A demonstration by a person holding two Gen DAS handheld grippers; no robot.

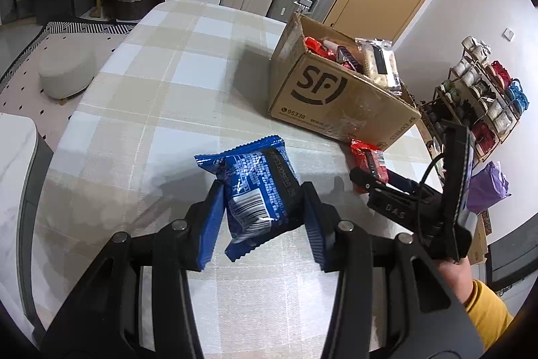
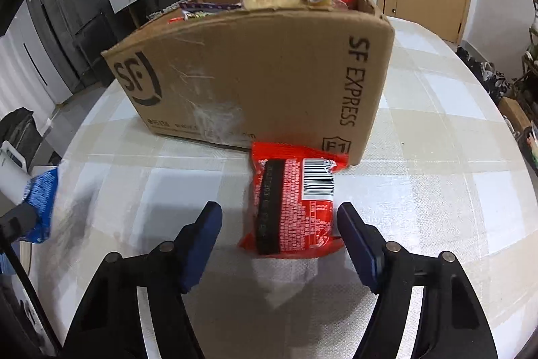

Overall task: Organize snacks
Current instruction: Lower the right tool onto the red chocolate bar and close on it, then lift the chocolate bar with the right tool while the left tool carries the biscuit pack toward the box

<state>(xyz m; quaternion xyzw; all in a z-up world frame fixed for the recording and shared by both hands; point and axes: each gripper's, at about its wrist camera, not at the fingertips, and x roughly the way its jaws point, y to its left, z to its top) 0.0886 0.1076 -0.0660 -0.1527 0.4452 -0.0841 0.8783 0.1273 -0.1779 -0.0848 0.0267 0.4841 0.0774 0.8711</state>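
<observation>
The left gripper (image 1: pixel 264 207) is clamped on the blue packet (image 1: pixel 255 187) above the table (image 1: pixel 151 110). The right gripper (image 2: pixel 279 244) stands apart around the red packet (image 2: pixel 294 204) beside the box (image 2: pixel 255 73); it should close squarely across the middle.

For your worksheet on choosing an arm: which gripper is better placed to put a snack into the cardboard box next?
Left. The left gripper already clamps the blue foil snack packet; the right gripper is open.
</observation>
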